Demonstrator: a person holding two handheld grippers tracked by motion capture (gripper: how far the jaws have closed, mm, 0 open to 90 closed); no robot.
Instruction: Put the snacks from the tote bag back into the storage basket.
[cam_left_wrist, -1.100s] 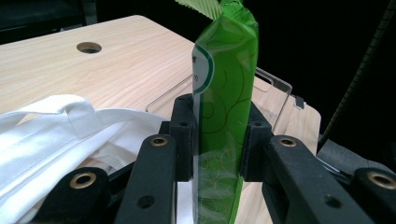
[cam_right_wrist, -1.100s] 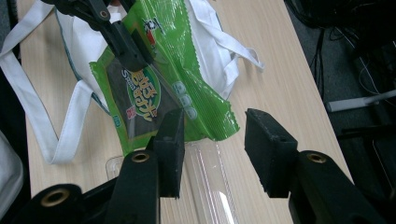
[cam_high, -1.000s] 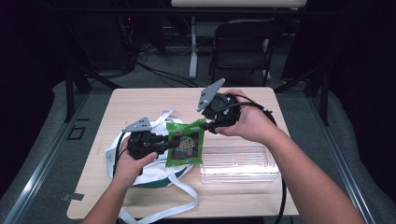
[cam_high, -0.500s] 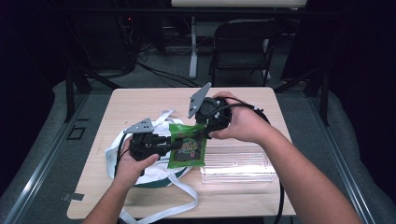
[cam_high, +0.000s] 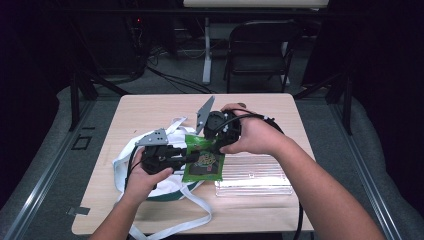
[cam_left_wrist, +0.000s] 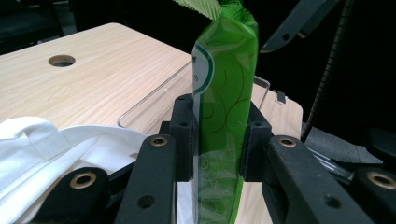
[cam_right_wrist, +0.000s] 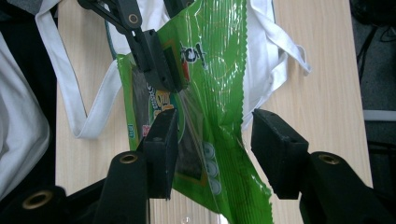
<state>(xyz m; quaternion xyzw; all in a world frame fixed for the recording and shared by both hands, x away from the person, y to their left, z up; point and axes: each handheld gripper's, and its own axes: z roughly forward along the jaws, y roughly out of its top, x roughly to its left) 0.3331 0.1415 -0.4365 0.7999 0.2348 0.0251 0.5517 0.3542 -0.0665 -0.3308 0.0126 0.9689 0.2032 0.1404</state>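
A green snack packet (cam_high: 204, 161) hangs above the table between both hands. My left gripper (cam_high: 191, 156) is shut on one end of it, and in the left gripper view its pads (cam_left_wrist: 183, 135) press flat on both faces of the packet (cam_left_wrist: 225, 88). My right gripper (cam_high: 214, 143) comes down onto the packet's far end. Its jaws have just been opening. In the right gripper view the packet (cam_right_wrist: 212, 65) lies between the spread jaws of this gripper (cam_right_wrist: 212, 137); the right pad (cam_right_wrist: 275, 149) stands clear of the film, the left pad lies against it.
A white cloth bag (cam_high: 125, 167) with long straps lies on the wooden table (cam_high: 150, 107) under my left hand. A clear plastic box (cam_high: 255, 180) sits to the right of the packet. A dark chair (cam_high: 260, 55) stands beyond the table.
My right hand has moved left and down, closer over the packet. The left hand and the packet have stayed put.
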